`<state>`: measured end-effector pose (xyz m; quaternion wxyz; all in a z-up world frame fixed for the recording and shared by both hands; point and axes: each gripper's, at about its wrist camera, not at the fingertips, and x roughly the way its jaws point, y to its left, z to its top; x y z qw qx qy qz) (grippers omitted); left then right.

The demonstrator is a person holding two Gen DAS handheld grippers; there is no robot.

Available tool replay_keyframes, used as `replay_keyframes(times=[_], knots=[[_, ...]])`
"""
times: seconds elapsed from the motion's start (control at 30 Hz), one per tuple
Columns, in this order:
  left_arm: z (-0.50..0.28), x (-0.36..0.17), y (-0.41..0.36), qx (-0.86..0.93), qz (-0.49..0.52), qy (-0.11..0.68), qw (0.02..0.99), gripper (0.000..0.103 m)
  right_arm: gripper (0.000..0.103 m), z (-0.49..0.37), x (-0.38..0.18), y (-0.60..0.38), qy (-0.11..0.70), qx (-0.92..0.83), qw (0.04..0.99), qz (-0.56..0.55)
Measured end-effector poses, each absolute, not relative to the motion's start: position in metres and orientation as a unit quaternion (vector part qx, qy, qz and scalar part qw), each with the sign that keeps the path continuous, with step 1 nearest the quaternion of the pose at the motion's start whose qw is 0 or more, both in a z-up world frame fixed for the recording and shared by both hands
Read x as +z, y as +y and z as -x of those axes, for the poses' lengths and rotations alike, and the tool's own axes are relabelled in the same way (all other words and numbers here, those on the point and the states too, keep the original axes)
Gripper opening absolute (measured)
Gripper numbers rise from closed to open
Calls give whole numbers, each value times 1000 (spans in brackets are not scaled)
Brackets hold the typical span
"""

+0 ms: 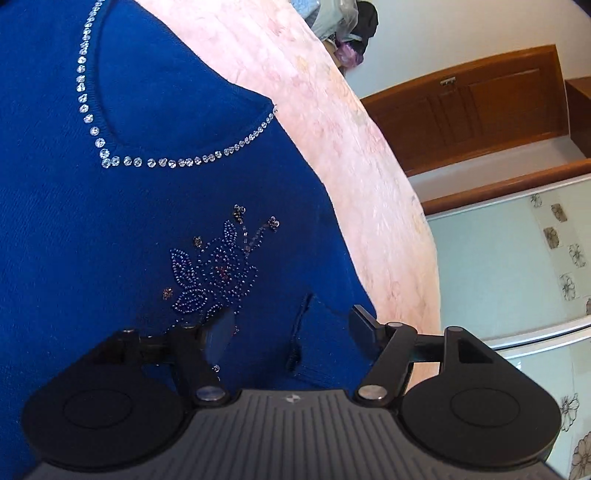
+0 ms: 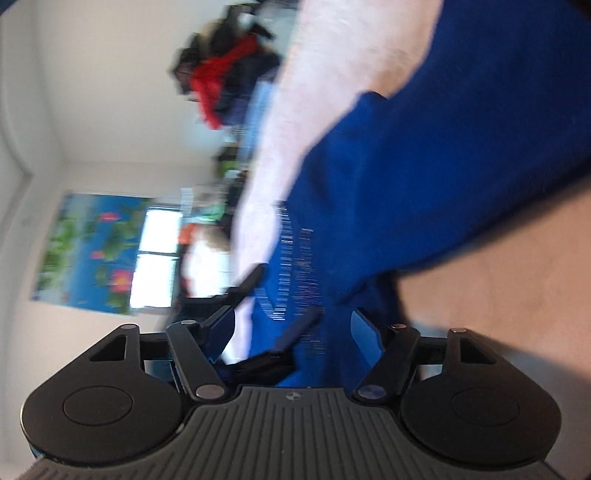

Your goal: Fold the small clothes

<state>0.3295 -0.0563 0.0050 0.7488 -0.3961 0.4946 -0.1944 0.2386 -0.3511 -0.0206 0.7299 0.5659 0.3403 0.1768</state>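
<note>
A royal-blue knit top [image 1: 155,229] lies spread on the pink bedspread [image 1: 332,122]. It has a rhinestone neckline [image 1: 177,161] and a beaded flower [image 1: 218,277]. My left gripper [image 1: 291,328] hovers over its lower right part, open, and a ribbed blue edge [image 1: 306,354] lies loose between the fingers. The right wrist view is blurred. There my right gripper [image 2: 293,334] stands open over a fold of the blue top [image 2: 424,177], with cloth between its fingers but not pinched. Two black fingers [image 2: 295,328], apparently the left gripper's, cross in front of it.
A wooden door [image 1: 472,107] and a floral-tiled wall [image 1: 517,266] lie beyond the bed's edge. A heap of clothes [image 1: 343,33] sits at the bed's far end. The right wrist view shows another clothes pile [image 2: 229,81], a flower poster [image 2: 92,251] and a bright window [image 2: 159,258].
</note>
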Motion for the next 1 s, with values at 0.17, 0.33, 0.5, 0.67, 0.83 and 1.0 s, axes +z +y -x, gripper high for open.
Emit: replay_keyframes(times=[0.17,0.33,0.5,0.67,0.83,1.0], knots=[[-332,10,-43,-203,414,477,748,68,52,-240,-11,-327,339,80,766,-541],[-331,-2,-45,-221,443,490,717,68,10,-246,-28,-319,323,55,754,-569],[-335,-20,-55,-225,475,519,674,66,10,-235,-37,-326,299,87,759,-572],[-346,-19,-81,-254,468,537,654,36,10,-233,-30,-332,260,134,772,-564],[-353,-15,-89,-253,453,537,665,21,10,-240,-23,-329,248,170,770,-562],[-352,3,-82,-250,382,523,720,3,32,-244,-22,-324,280,167,771,-547]])
